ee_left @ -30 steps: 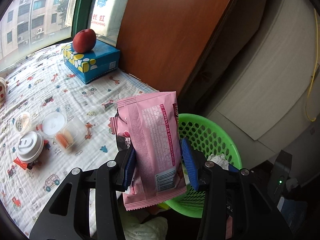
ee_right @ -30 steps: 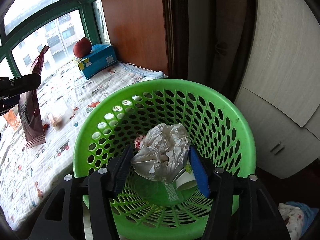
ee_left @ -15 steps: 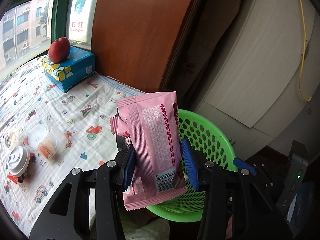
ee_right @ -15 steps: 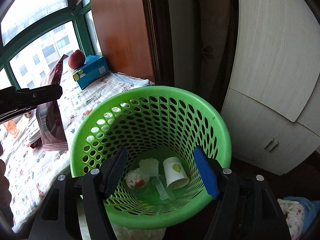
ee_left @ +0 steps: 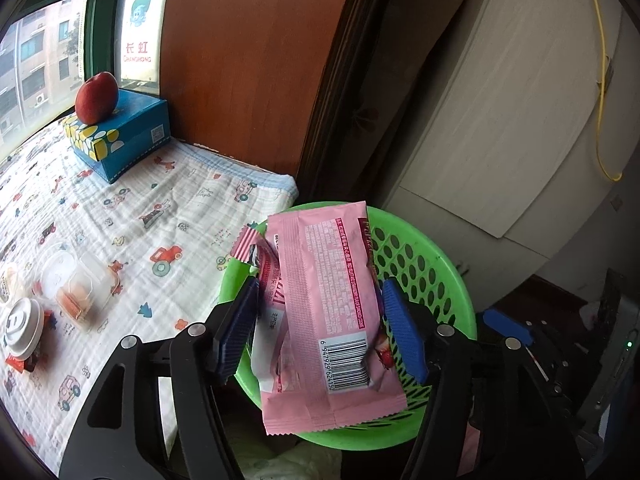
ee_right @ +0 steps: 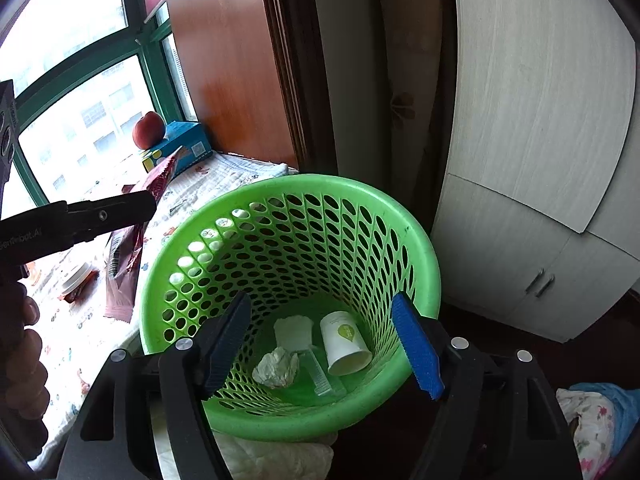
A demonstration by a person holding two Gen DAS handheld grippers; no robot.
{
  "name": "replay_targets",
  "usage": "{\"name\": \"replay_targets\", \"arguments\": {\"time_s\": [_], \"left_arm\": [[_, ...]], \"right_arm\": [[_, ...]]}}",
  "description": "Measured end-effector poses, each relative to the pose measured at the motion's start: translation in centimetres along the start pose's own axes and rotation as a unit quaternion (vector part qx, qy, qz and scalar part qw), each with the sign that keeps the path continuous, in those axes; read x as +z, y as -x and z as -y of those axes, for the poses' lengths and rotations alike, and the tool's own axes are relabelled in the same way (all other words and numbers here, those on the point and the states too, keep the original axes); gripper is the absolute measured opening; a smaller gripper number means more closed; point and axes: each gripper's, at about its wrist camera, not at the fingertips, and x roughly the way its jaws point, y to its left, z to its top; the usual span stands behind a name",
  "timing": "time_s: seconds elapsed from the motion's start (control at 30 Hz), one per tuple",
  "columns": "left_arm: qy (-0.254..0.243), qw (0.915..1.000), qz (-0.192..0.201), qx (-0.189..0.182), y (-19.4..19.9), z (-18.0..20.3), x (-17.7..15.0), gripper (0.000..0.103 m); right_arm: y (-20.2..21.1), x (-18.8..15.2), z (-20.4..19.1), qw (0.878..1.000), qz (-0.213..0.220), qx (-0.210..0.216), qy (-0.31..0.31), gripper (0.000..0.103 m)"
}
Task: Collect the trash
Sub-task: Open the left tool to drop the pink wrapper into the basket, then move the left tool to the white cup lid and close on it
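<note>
Left wrist view: your left gripper (ee_left: 316, 330) has just been opening, and its blue pads (ee_left: 236, 332) now stand apart from the pink snack wrappers (ee_left: 328, 308) between them. You have two wrappers there, one large with a barcode and a smaller one partly hidden behind it. Neither pad visibly presses the large wrapper; whether the left pad touches the smaller one, I cannot tell. Both wrappers hang over the near rim of the green basket (ee_left: 448, 264), which stands just beside the edge of the printed cloth (ee_left: 168, 200).

On the cloth you have one blue tissue box (ee_left: 120, 136) with one red fruit (ee_left: 97, 97) on top, one clear lidded tub (ee_left: 80, 292), and one white cup lid (ee_left: 22, 326). A further item at the left edge is cut off.

Right wrist view: your right gripper (ee_right: 324, 344) has also just been opening; its jaws are spread wide with nothing between them, held over the basket's mouth. Four items lie on the basket floor: one crumpled paper ball (ee_right: 278, 368), one white paper cup (ee_right: 345, 342) on its side, one flat white piece (ee_right: 294, 330), and one pale green comb (ee_right: 318, 374). Your hand (ee_right: 24, 344) on the left gripper is cut off at the frame edge.
</note>
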Motion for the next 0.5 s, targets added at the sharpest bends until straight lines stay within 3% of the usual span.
{"name": "replay_targets", "arguments": {"time_s": [0.17,0.5], "left_arm": [[-0.013,0.9999,0.011,0.004,0.4,0.2,-0.2,0.077],[-0.005,0.9994,0.021,0.027,1.8,-1.0,-0.6,0.080]], "right_arm": [[0.2,0.1,-0.2,1.000,0.005,0.000,-0.001,0.071],[0.8,0.3,-1.0,1.000,0.011,0.007,0.004,0.071]]}}
